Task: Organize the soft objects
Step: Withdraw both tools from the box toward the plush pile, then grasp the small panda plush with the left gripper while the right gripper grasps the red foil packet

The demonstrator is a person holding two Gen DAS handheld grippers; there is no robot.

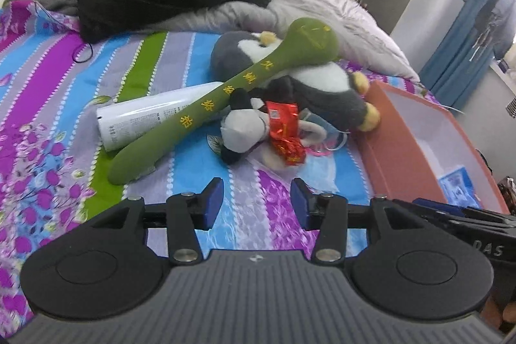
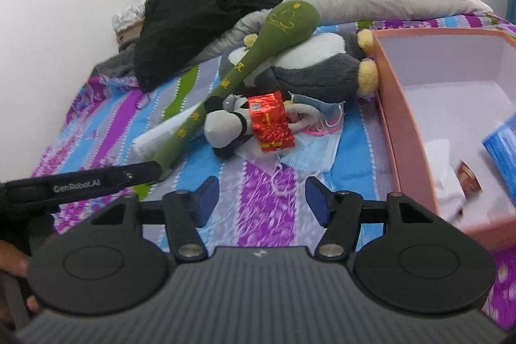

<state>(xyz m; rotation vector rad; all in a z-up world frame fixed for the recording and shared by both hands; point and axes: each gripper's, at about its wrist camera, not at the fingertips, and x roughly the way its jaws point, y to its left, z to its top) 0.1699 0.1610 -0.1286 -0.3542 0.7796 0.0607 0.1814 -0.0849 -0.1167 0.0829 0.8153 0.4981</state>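
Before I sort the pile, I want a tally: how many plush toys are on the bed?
3: a green club lying across the grey penguin, and a small panda in front of them beside the red packet. More may hide underneath.

So the plush club (image 1: 222, 100) lies across the big plush toy (image 1: 309, 83) and a tube (image 1: 145, 118). Small plush (image 1: 240, 128) sits just in front, wrapped packet (image 1: 285, 131) on it, open box (image 1: 416, 144) right.

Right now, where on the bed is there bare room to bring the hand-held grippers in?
Bare sheet lies just ahead of both hand-held grippers, short of the red packet. Left of the white tube is bare too. Crowded: green plush club across grey plush toy, beside the pink box.
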